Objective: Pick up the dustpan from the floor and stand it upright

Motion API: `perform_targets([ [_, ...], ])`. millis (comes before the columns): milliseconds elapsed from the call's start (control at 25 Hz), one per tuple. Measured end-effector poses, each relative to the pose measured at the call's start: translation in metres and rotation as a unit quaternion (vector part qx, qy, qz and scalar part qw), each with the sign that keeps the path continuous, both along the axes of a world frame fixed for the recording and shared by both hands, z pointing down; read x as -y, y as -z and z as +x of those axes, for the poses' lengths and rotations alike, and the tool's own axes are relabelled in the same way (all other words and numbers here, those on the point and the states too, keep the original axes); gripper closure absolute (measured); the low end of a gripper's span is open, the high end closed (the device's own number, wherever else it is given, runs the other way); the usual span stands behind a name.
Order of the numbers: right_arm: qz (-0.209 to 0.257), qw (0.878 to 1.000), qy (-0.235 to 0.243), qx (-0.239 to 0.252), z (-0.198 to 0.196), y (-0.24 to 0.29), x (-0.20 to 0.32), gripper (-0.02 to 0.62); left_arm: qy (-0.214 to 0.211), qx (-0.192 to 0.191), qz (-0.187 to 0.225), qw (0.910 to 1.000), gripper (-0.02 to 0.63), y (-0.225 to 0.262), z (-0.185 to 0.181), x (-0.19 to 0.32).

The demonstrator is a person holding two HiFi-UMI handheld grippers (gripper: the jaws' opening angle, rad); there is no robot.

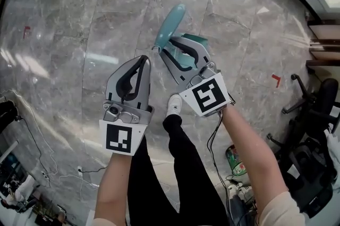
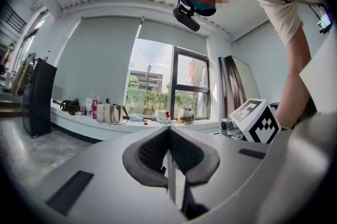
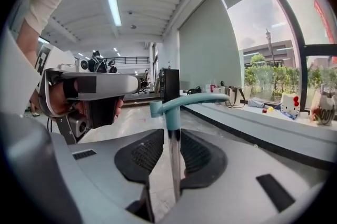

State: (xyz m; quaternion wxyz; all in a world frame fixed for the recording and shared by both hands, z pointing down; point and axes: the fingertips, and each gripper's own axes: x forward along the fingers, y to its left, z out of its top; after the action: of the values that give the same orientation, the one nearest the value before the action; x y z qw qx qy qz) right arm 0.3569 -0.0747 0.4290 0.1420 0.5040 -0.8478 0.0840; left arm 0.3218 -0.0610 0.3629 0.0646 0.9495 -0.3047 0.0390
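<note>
The teal dustpan [image 1: 171, 24] is off the marble floor [image 1: 79, 33], held out in front of me by my right gripper [image 1: 171, 52]. In the right gripper view, its thin metal shaft [image 3: 174, 165] runs up between the two pads and ends in a teal hooked handle [image 3: 174, 104]. My right gripper [image 3: 172, 157] is shut on that shaft. My left gripper [image 1: 141, 62] hangs to the left of the dustpan, apart from it. In its own view my left gripper [image 2: 168, 136] has its pads pressed together with nothing between them.
My leg and white shoe [image 1: 174, 104] stand right below the grippers. Office chairs [image 1: 313, 108], cables and a green bottle [image 1: 236, 162] crowd the right side. A red tape mark [image 1: 275, 79] is on the floor. A windowsill with bags [image 2: 110, 112] runs along the wall.
</note>
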Motion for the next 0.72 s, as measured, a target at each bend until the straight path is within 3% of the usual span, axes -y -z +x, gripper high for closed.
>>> perform_targets([
  [200,-0.015,0.999,-0.041,0.007,0.010,0.017,-0.023,0.506,0.000,-0.006,-0.003,1.0000,0.595,0.021,-0.007,-0.016],
  [280,0.020,0.997,-0.070,0.026,0.017,0.053,-0.029,0.518,0.001,-0.011,-0.002,0.9999,0.595,0.040,-0.009,-0.022],
  [320,0.037,0.994,-0.088,0.043,0.021,0.076,-0.034,0.556,0.003,-0.014,-0.003,0.9999,0.595,0.054,-0.011,-0.025],
  [480,0.019,0.990,-0.132,0.056,0.034,0.155,-0.071,0.578,0.011,-0.035,0.005,0.9993,0.595,0.128,-0.005,-0.038],
  [720,0.061,0.980,-0.174,0.072,0.041,0.294,-0.140,0.578,-0.029,-0.047,0.016,0.9983,0.595,0.257,0.007,-0.108],
])
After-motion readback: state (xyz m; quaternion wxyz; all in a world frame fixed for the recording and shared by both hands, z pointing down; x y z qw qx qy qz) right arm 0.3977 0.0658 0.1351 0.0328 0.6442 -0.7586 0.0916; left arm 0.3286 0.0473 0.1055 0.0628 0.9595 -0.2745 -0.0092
